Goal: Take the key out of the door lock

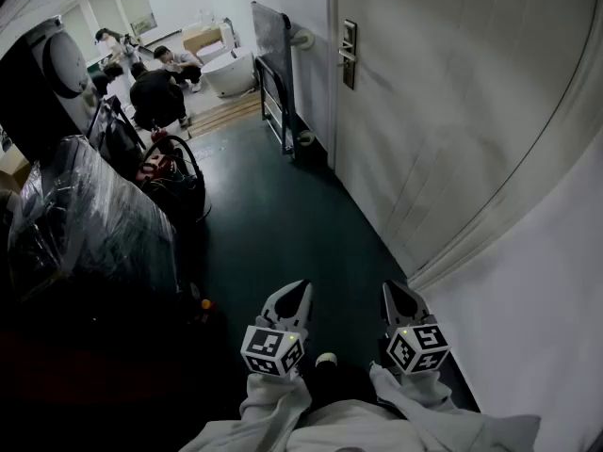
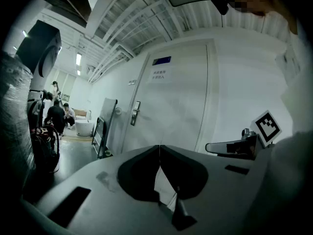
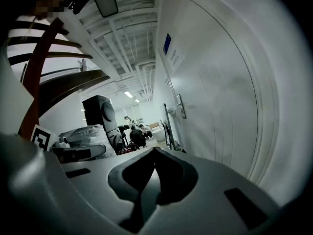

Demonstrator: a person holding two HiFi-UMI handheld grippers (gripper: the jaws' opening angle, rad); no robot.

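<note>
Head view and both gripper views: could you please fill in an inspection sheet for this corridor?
Surface: dark green floor.
Job's things: white door; lock plate far ahead; key too small to see.
Clutter: plastic-wrapped bundle; metal frame against the wall.
Grippers: left tongs and right tongs shut, empty, well short of the lock.
Cables: coil beside the bundle.
Surroundings: people crouching beyond, white tub.

Pale door, dark green floor
The door [image 1: 452, 102] is white with a silvery lock plate [image 1: 350, 53] and a blue sign [image 2: 161, 60]; the floor [image 1: 283, 224] is deep green; left gripper [image 1: 301, 288] and right gripper [image 1: 388, 288] are pale grey, their cubes patterned in black-and-white squares
</note>
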